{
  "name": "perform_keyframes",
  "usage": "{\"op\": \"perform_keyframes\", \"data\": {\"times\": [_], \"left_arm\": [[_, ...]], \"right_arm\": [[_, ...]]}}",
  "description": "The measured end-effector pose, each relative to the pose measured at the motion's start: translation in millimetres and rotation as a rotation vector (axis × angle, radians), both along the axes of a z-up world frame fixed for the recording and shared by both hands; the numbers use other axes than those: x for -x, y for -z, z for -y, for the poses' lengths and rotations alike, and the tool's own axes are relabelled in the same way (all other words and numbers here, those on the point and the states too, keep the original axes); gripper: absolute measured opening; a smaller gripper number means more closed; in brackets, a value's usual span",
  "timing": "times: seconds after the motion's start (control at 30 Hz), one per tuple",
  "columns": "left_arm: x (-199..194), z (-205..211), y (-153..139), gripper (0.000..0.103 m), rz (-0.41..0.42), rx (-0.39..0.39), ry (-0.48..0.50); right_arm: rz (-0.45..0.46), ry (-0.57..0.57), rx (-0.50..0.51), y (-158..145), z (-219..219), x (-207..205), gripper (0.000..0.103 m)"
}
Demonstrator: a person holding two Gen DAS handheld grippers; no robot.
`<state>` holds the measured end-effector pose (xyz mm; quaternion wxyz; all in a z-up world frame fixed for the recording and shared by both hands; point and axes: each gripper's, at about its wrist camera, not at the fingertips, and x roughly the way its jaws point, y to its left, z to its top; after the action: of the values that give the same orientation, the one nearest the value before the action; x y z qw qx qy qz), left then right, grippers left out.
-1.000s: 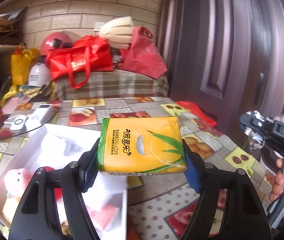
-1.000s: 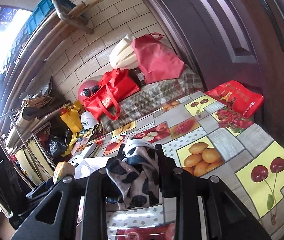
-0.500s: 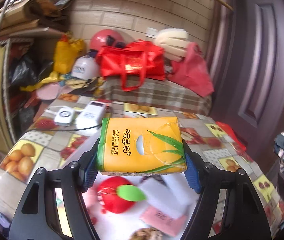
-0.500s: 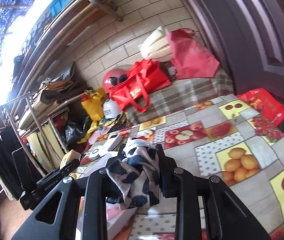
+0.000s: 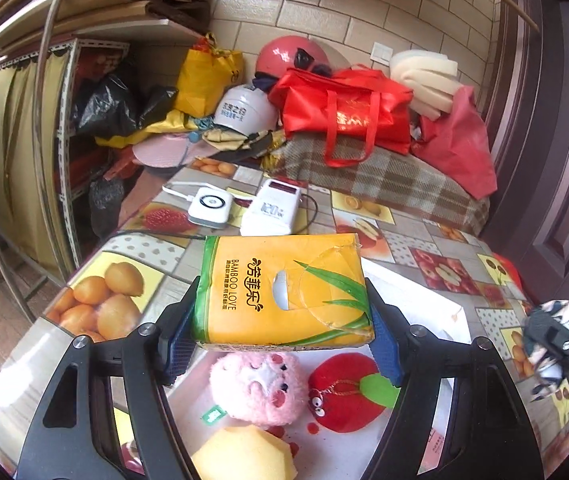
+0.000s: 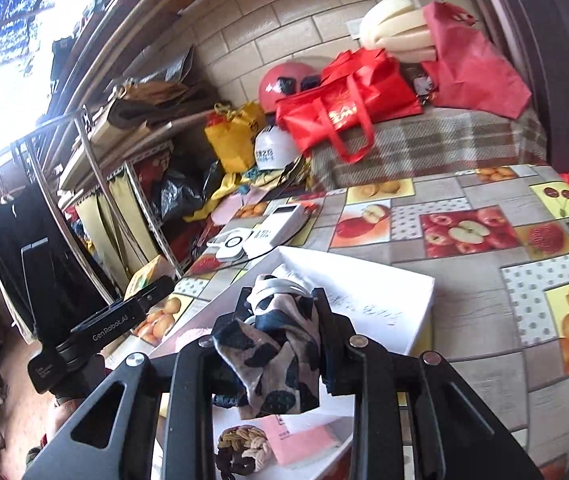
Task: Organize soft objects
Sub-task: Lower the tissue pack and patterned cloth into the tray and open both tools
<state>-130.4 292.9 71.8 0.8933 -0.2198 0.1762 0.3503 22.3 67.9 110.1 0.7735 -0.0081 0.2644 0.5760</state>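
Left wrist: left tool (image 5: 284,320) wide, clamping tissue pack (image 5: 282,290). Right tool (image 6: 280,328) narrow, pinching spotted cloth (image 6: 272,348).

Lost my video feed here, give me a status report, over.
Left gripper shut on tissue pack, above white box. Right gripper shut on patterned cloth. Pink plush, red plush below the pack.

Our left gripper (image 5: 284,332) has matte black angular arms, silver round screws and blue ribbed pads (image 5: 385,344). Our right gripper (image 6: 280,320) matches; at nine o'clock, white "GenRobot.AI" lettering marks the left's black body.
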Motion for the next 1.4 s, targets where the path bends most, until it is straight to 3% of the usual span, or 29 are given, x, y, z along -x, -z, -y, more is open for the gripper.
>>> {"op": "perform_keyframes", "data": {"times": [0.17,0.6,0.67,0.7,0.73,0.8,0.97,1.4], "left_arm": [[-19.2,6.8,7.0,0.073,-0.038,0.014,0.046],[-17.5,-5.1,16.5,0.075,-0.036,0.066,0.01],[-19.4,-4.7,16.5,0.081,-0.051,0.067,0.003],[-19.3,-3.5,16.3,0.084,-0.058,0.055,-0.009],[-18.8,-2.6,16.1,0.089,-0.06,0.043,-0.02],[-18.5,-1.5,15.5,0.103,-0.08,0.024,-0.049],[-15.5,-1.5,15.4,0.103,-0.094,0.0,-0.087],[-14.7,2.8,10.3,0.103,-0.085,-0.016,-0.086]], "right_arm": [[-0.02,-0.038,0.048,16.4,-25.9,9.0,0.029],[-0.079,-0.105,0.097,53.7,-37.6,35.4,0.03],[-0.052,-0.098,0.087,51.4,-35.6,38.9,0.037],[-0.036,-0.097,0.079,50.2,-34.4,41.4,0.053],[-0.027,-0.098,0.069,48.8,-33.0,43.2,0.082],[-0.001,-0.087,0.035,45.3,-27.6,46.6,0.103],[0.074,-0.048,-0.002,42.2,-17.8,50.8,0.103],[0.031,-0.006,-0.009,49.1,-6.7,41.9,0.103]]}}
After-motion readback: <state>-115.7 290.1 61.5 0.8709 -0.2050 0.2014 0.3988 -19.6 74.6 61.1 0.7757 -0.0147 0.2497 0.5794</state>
